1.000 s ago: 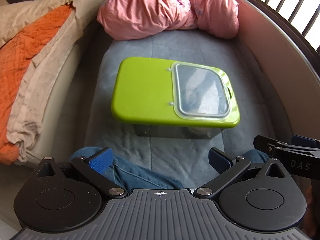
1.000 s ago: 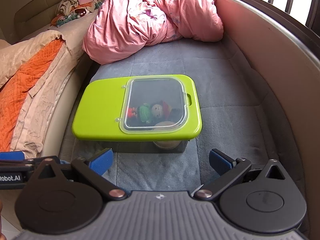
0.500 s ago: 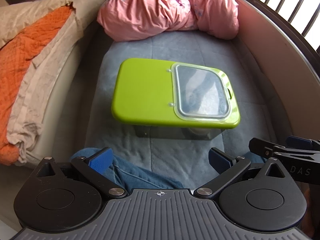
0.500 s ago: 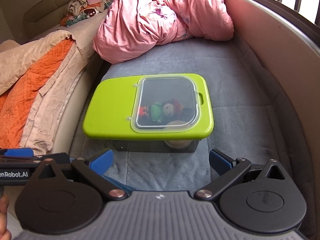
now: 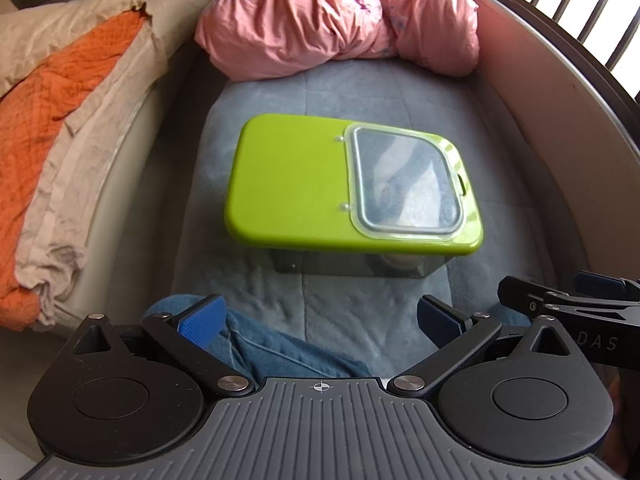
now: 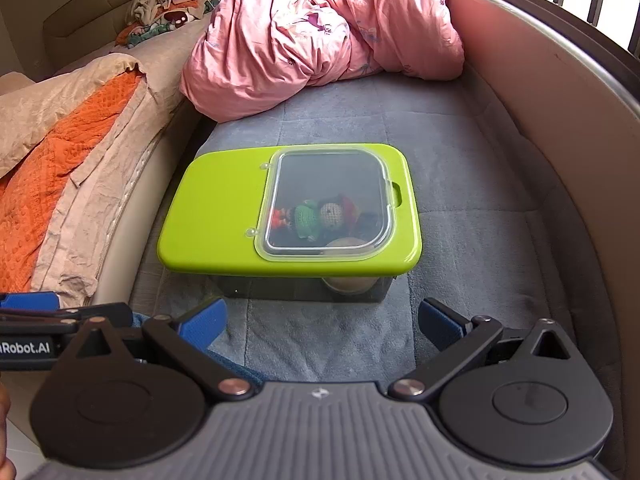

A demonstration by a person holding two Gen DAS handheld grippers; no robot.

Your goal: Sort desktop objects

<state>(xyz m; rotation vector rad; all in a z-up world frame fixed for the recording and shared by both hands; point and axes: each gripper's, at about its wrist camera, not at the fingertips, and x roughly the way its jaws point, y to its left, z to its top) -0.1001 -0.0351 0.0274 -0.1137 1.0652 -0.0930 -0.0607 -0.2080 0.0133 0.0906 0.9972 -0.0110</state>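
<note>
A storage box with a lime-green lid [image 5: 292, 184] [image 6: 224, 216] sits shut on a grey-blue mat. Its clear hinged window [image 5: 408, 188] [image 6: 328, 200] is closed. Through it, in the right wrist view, I see a crocheted doll [image 6: 320, 220] and a round tan object [image 6: 348, 246]. My left gripper [image 5: 320, 322] is open and empty, held back from the box's near side. My right gripper [image 6: 322, 322] is open and empty, also short of the box. Each gripper shows at the edge of the other's view.
A pink quilt [image 5: 340, 16] [image 6: 320, 32] lies bunched behind the box. An orange and beige blanket [image 5: 60, 120] [image 6: 60, 168] lies on the left. A curved padded wall [image 5: 560, 120] [image 6: 560, 112] with a railing runs along the right. A denim-clad knee [image 5: 272, 352] is under the left gripper.
Both grippers have drifted slightly; the box sits a little further right in the right wrist view. The box and both jaws stay as they were.
</note>
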